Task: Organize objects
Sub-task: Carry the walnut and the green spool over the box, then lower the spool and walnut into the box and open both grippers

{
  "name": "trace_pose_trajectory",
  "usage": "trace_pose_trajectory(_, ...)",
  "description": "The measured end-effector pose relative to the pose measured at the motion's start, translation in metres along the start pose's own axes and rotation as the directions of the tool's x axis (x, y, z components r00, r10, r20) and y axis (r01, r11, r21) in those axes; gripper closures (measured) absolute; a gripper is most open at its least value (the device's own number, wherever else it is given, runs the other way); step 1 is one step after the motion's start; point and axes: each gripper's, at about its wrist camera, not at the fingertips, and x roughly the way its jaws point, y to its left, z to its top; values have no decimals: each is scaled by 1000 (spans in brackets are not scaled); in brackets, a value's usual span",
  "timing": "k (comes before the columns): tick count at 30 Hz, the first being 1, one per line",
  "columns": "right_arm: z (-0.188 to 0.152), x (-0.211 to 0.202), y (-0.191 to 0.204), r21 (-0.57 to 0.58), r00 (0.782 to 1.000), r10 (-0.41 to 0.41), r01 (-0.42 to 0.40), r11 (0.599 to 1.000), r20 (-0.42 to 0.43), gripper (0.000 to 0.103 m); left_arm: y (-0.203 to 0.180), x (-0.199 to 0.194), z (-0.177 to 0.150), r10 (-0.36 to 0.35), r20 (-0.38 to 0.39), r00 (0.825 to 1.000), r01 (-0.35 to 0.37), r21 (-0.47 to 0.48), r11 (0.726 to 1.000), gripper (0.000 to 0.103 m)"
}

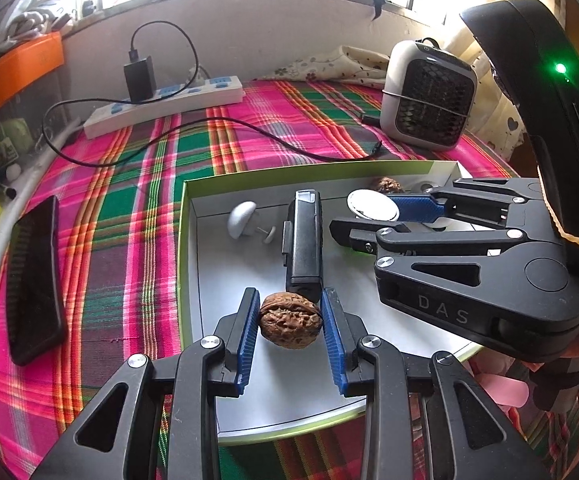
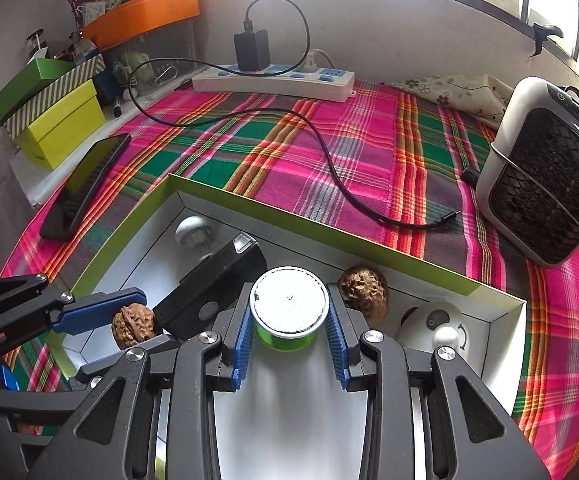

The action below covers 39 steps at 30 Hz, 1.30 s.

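1. Walnut (image 1: 290, 323), lower centre of the left wrist view, sits pinched between the left gripper (image 1: 290, 334) pads over the green-rimmed box (image 1: 185, 216). Likely light, hard and bumpy; the ridges should resist slipping, and a grip across its widest part suits it. Brown, deeply wrinkled shell.
2. Small round container (image 2: 288, 304), centre of the right wrist view, is clamped at its sides by the right gripper (image 2: 289, 336). Probably light, rigid, smooth plastic; white lid, translucent green body.
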Motion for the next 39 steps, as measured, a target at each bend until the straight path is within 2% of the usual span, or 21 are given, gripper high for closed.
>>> trace_pose_trajectory(18,0,-1,2,-6,1000,-19,19,1000,-3,68,-2,1,-1,20,-8,1000,-20,13,1000,74)
trace_pose_trajectory(23,-1,-2,3,-9,1000,-16,16,1000,2,59,-2,2,-1,25,-9,1000,-25,16,1000,74)
trace_pose_trajectory(31,-1,-3,3,1,1000,-19,19,1000,8,53,-2,2,-1,25,-8,1000,-25,18,1000,74)
trace_pose_trajectory(39,-1,-3,1,9,1000,-17,17,1000,8,52,-1,2,-2,27,-5,1000,-27,22,999,73)
